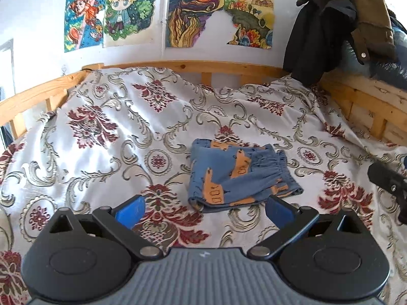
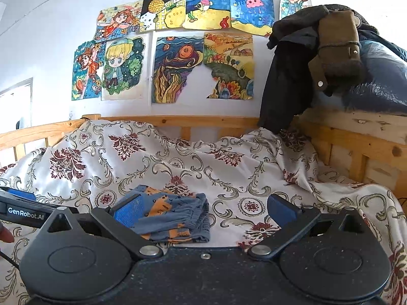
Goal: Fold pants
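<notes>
Small blue pants (image 1: 236, 175) with orange thumbs-up prints lie folded into a compact bundle on the floral bedspread (image 1: 106, 132). My left gripper (image 1: 203, 209) hovers just in front of them, open and holding nothing. In the right wrist view the same pants (image 2: 173, 216) sit left of centre, partly behind my left blue finger pad (image 2: 127, 209). My right gripper (image 2: 204, 211) is open and empty above the bedspread (image 2: 241, 167). The left gripper's black body (image 2: 23, 212) shows at the left edge, with a fingertip of the person's hand (image 2: 5, 235) below it.
A wooden bed rail (image 1: 193, 67) runs behind the bed. Dark coats (image 1: 338, 25) and a blue-black bundle hang over the raised wooden frame at right. Coloured drawings (image 2: 178, 68) cover the white wall. The right gripper's black edge (image 1: 389, 178) shows at far right.
</notes>
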Tool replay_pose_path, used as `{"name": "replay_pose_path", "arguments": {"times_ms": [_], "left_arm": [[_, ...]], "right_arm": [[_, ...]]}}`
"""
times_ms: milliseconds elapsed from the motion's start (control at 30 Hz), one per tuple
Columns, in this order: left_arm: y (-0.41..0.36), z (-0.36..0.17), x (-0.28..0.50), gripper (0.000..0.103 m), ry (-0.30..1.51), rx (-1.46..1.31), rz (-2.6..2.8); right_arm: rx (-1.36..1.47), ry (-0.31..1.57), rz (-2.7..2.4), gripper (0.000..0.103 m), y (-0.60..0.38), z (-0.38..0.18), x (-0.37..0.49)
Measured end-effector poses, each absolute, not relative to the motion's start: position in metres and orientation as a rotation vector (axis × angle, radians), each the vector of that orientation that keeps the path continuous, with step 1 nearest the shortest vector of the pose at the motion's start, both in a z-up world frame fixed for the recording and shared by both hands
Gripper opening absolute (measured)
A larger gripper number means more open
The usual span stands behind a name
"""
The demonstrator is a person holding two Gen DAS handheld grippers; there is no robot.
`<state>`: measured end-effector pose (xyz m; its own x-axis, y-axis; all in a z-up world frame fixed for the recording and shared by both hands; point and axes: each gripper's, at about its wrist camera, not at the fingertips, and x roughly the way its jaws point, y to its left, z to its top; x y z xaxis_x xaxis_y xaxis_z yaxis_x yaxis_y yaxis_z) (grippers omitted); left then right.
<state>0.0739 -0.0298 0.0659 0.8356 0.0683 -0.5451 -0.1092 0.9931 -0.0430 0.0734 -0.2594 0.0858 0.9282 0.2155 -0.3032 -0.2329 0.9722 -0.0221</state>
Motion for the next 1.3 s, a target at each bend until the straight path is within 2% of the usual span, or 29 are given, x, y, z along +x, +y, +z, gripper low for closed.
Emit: {"name": "replay_pose_path", "arguments": {"times_ms": [300,500,1300], "left_arm": [[-0.024,0.046,0.059,0.103,0.578,-0.055,0.134],[-0.019,0.038,0.059,0.103,0.608,-0.057,0.140],[-0.011,0.031,0.058,0.103,0.636,-0.064,0.150]], "right_arm": [[-0.071,0.380,0.271,0.102,-0.247,0.068,0.071],[-0.089,0.364,0.290,0.102,-0.239,0.059,0.073],[-0.089,0.477,0.273,0.102,-0.238,0.036,0.086]]}}
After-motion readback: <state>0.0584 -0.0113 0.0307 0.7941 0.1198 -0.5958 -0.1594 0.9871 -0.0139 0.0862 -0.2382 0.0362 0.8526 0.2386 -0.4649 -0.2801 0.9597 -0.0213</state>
